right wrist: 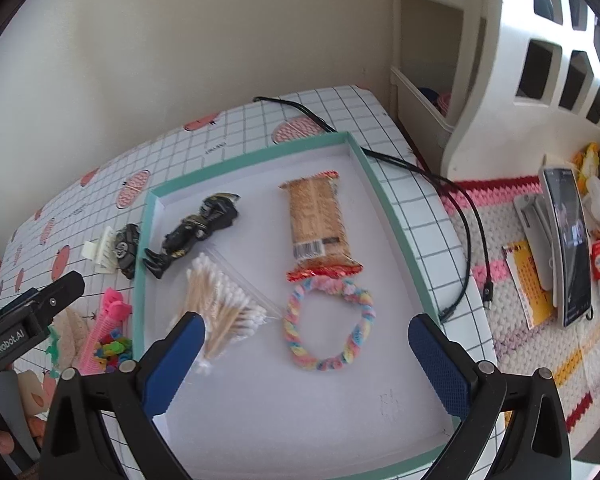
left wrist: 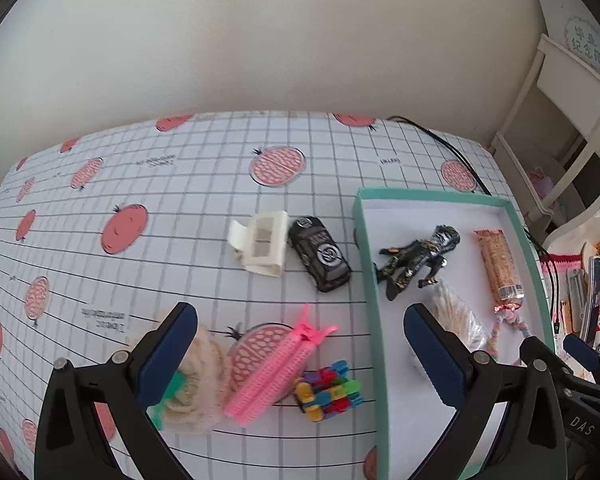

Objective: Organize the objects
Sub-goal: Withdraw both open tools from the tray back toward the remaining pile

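A home was indicated, probably a child's or family room. The table (left wrist: pixel 204 184) was covered with a grid-patterned cloth printed with pink fruit. Toys and small household items were scattered on it: a toy car (left wrist: pixel 320 254), a hair clip (left wrist: pixel 260 242), a pink comb (left wrist: pixel 272 368). At the far right a white painted shelf unit (right wrist: pixel 540 60) was set against a plain cream wall (left wrist: pixel 260 40), and a crocheted mat (right wrist: pixel 540 320) was spread with a phone (right wrist: pixel 568 248) on a stand and trinkets.
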`<state>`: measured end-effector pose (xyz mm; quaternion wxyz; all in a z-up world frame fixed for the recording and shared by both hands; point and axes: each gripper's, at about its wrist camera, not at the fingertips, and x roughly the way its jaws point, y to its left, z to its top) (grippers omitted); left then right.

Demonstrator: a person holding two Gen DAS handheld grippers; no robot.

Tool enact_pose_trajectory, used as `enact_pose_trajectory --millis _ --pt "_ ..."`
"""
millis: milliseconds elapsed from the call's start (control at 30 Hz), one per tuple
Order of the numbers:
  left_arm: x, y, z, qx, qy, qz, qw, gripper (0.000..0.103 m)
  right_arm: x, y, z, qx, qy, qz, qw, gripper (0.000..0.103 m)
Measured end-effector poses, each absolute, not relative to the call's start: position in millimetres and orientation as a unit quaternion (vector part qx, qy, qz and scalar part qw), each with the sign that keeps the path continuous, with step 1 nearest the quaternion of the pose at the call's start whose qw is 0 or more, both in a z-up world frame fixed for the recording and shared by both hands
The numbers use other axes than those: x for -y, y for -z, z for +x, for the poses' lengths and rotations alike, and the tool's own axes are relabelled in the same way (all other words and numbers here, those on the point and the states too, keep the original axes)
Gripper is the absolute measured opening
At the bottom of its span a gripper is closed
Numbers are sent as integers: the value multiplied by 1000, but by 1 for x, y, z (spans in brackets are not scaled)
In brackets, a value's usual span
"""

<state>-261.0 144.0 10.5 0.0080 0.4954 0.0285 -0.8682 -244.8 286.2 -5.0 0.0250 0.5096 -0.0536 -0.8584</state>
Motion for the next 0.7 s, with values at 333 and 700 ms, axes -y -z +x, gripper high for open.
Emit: enact_pose_trajectory --millis 333,700 --pt "-70 -31 -239 -74 872 479 74 103 -238 -14 -239 63 868 481 106 103" --pt "-17 -27 -223 -105 854 499 106 103 -153 -11 -223 -10 854 484 192 103"
